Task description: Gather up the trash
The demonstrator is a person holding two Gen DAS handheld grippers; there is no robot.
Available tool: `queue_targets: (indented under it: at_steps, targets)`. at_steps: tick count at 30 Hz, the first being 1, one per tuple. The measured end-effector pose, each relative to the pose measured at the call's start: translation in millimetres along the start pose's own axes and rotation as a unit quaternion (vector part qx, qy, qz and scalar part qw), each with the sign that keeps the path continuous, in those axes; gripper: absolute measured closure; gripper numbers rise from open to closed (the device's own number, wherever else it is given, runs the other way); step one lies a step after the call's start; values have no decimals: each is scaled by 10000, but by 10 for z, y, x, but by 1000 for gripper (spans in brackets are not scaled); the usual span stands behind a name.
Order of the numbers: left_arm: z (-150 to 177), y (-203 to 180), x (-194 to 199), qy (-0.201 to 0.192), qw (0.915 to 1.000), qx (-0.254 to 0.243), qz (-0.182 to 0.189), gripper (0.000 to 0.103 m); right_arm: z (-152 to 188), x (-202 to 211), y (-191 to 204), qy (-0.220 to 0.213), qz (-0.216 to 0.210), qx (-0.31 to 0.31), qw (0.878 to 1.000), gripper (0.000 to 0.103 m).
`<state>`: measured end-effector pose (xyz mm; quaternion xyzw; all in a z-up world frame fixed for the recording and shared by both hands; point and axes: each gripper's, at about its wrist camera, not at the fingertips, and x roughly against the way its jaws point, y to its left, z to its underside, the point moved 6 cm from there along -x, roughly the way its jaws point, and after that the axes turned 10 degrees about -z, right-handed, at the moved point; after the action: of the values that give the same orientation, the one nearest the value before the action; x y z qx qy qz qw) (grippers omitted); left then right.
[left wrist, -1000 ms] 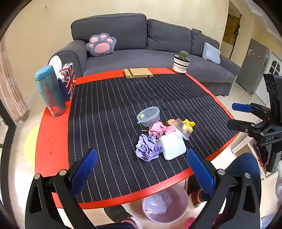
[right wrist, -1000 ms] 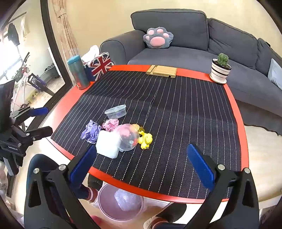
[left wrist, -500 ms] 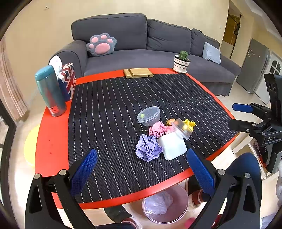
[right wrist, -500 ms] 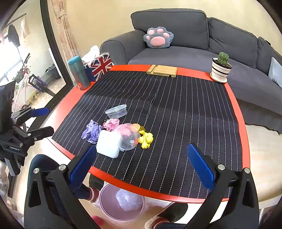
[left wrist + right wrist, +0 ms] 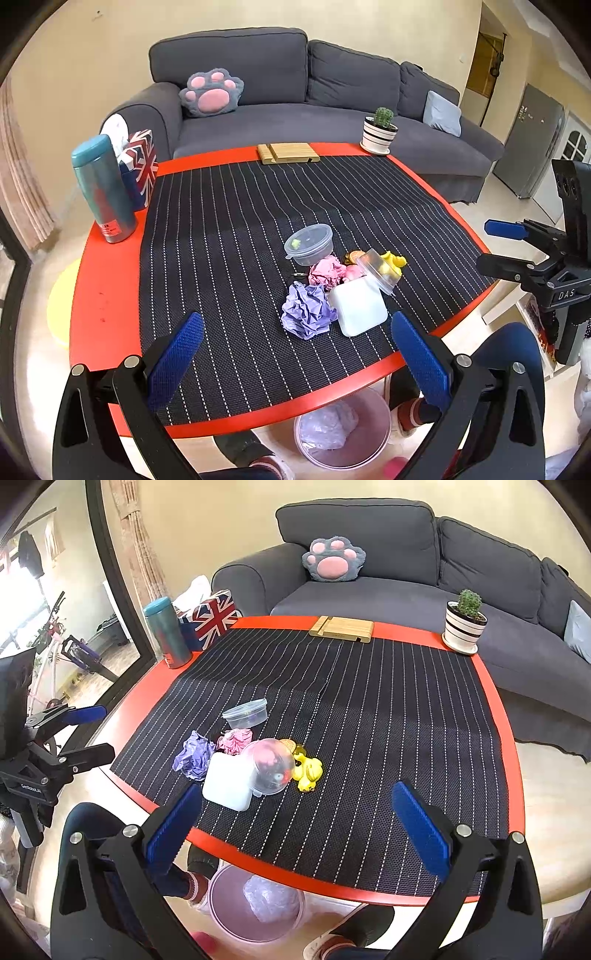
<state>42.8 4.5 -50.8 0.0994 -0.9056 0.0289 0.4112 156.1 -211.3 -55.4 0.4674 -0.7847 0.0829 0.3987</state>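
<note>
Round red table [image 5: 107,325] under a black pinstriped mat [image 5: 236,229], grey sofa [image 5: 280,118] behind, pink waste bin [image 5: 343,432] on the floor just under the near rim, already holding a pale crumpled wad. Trash bunched in one cluster near the front edge of the mat: purple paper ball [image 5: 307,309], pink paper ball [image 5: 327,270], white square box [image 5: 357,307], clear dome cup [image 5: 379,270] tipped on its side against the box, lidded clear tub [image 5: 309,243] just behind, yellow toy duck [image 5: 308,771] beside the dome.

Left gripper [image 5: 295,363] spread wide, empty, hovering off the near rim; purple ball straight ahead and slightly up between its fingers, nearest piece to it. Right gripper [image 5: 295,840] likewise spread wide and empty, off the same rim further right; cluster ahead and to its left, white box [image 5: 229,781] close to its left finger [image 5: 173,827], duck nearer centre.

Probably best for the left to take the purple ball, the right the box or dome. Box squarish, no real long axis; dome rim tilted, likely to roll if nudged. Bin almost directly below both.
</note>
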Motion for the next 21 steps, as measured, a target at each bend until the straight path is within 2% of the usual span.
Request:
queue_targets:
  at_steps: [6, 12, 18, 21]
  targets:
    - [1, -2, -7, 8, 10000, -5, 1, 6, 21, -28, 13, 46, -71, -26, 10000, 3]
    - [16, -7, -21, 40, 10000, -5, -7, 6, 24, -89, 5, 319, -135, -24, 9994, 3]
    - [27, 12, -34, 68, 10000, 9, -31, 6, -67, -202, 34, 431, -573, 95, 9974, 3]
    - [41, 32, -42, 91, 9999, 19, -42, 6, -150, -270, 49, 426, -639, 342, 9965, 3]
